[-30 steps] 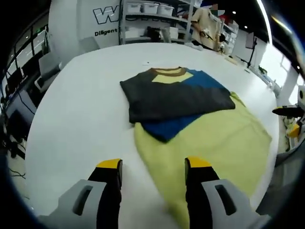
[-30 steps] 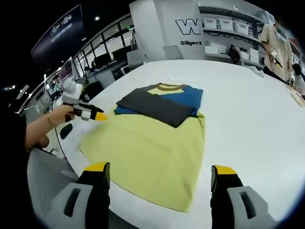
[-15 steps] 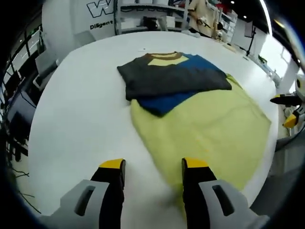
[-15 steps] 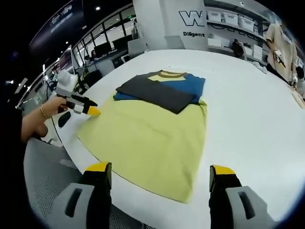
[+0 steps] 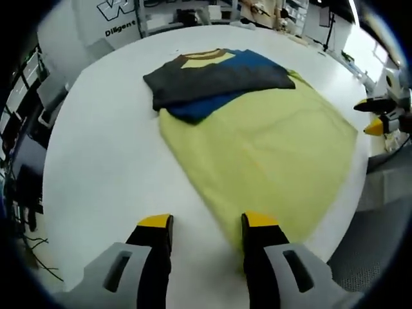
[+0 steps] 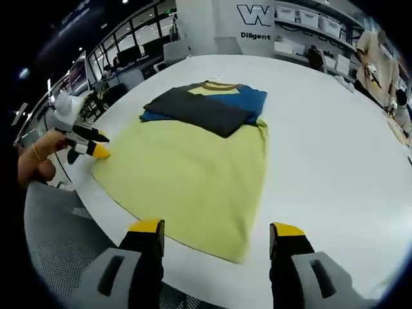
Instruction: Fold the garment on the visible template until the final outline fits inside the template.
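1. Left gripper view: the T-shirt point(image 5: 257, 141) lies flat on the white table point(image 5: 96, 148), its sleeves (grey, blue) already folded over the chest at the collar end. The left hand-held gripper point(image 5: 199, 225) is empty, jaws apart, at the T-shirt's near hem corner. The right hand-held gripper point(image 5: 380, 119) hangs off the T-shirt's far hem corner.
2. Right gripper view: the right hand-held gripper point(image 6: 217, 233), jaws apart and empty, sits over the T-shirt's point(image 6: 187, 174) hem edge. No template outline is discernible.
3. Handling, judged: the cloth is light, soft and limp, likely to sag and slide, so pinch both hem corners and lift them evenly toward the collar.
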A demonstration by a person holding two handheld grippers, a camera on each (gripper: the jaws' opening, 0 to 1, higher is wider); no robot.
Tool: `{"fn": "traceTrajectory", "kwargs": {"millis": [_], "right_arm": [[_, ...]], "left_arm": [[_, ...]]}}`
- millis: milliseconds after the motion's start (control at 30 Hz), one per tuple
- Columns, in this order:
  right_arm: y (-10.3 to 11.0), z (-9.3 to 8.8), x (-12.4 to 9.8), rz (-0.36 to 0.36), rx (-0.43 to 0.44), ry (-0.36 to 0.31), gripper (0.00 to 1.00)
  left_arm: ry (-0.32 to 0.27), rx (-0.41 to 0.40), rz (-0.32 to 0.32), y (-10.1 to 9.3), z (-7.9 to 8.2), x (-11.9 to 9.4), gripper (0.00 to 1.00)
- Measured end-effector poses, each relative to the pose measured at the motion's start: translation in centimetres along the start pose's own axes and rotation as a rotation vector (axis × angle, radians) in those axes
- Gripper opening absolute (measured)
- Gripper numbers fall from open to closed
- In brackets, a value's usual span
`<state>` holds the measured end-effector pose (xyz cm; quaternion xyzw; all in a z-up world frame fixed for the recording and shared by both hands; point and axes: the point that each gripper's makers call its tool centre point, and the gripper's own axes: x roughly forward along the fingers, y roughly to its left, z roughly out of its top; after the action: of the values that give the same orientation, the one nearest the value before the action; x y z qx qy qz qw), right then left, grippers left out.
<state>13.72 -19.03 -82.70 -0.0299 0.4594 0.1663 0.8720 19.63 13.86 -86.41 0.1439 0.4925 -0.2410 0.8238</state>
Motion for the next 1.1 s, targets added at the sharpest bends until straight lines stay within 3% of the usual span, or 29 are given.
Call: {"fn": "traceTrajectory", "kwargs": {"millis": [300, 533, 667, 833, 1100], "right_arm": [[-0.5, -1.2, 0.6, -0.009, -0.017, 0.061, 0.63], [-0.7, -1.8, 1.0, -0.009, -0.001, 0.079, 0.59], [-1.0, -2.5, 1.2, -0.018, 0.016, 0.110, 0.44], [-1.2, -3.1, 1.7, -0.020, 0.045, 0.130, 0.42], [-1.6, -4.1, 2.1, -0.037, 0.073, 0.163, 0.25]], "left_arm": [[0.061, 0.011, -0.006, -1.8, -1.7, -0.8, 0.37], [0.092, -0.049, -0.029, -3.0, -2.7, -1.5, 0.29], [0.088, -0.110, -0.053, -3.5, -3.1, -1.8, 0.24], [0.085, -0.135, -0.054, -3.7, -3.5, -2.0, 0.20], [0.104, -0.165, -0.036, -3.8, -3.9, -2.1, 0.13]]}}
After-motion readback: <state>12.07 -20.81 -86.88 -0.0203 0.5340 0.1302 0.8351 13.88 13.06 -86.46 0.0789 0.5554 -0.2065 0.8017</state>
